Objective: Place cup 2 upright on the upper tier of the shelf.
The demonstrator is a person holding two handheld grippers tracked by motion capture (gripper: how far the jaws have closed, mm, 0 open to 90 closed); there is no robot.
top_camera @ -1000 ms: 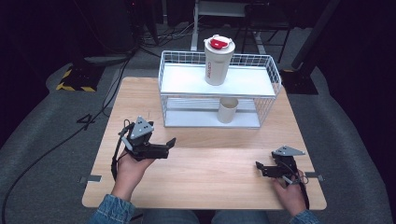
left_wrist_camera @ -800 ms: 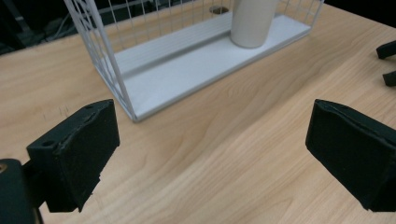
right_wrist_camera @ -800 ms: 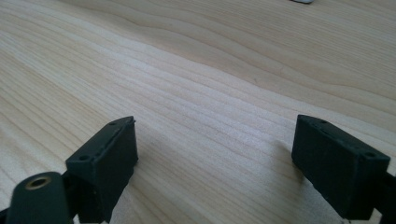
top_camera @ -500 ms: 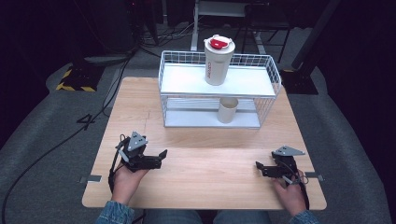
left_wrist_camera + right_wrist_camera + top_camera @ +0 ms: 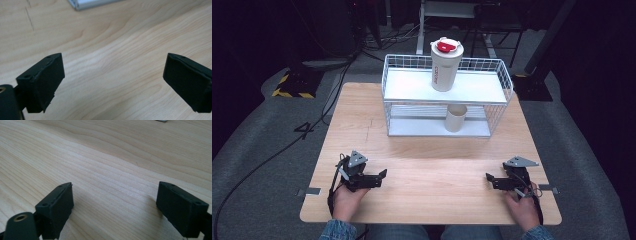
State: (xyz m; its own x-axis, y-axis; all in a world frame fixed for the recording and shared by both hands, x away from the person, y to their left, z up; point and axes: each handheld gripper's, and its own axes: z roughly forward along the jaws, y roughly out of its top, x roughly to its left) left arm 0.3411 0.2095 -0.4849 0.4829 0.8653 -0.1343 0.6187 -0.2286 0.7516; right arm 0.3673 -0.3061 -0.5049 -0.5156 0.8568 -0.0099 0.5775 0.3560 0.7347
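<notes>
1. Left gripper (image 5: pixel 382 176) low at near-left of table (image 5: pixel 362 115), jaws apart, empty.
2. Right gripper (image 5: pixel 490 180) near-right, likewise.
3. Tumbler (image 5: pixel 445 65) atop rack (image 5: pixel 412 85); cup (image 5: pixel 456 118) beneath.

The table (image 5: pixel 427 165) is lit evenly from above in the high view, while the room around it is left almost black; the white shelf of the wire rack (image 5: pixel 447 87) is rendered bright, close to washed out; soft, short shadows are cast beneath the rack; the picture is slightly soft and grainy. In both gripper views the wood grain is sharp in the middle distance; the near jaws are blurred, and faint shadows are thrown beside them.
</notes>
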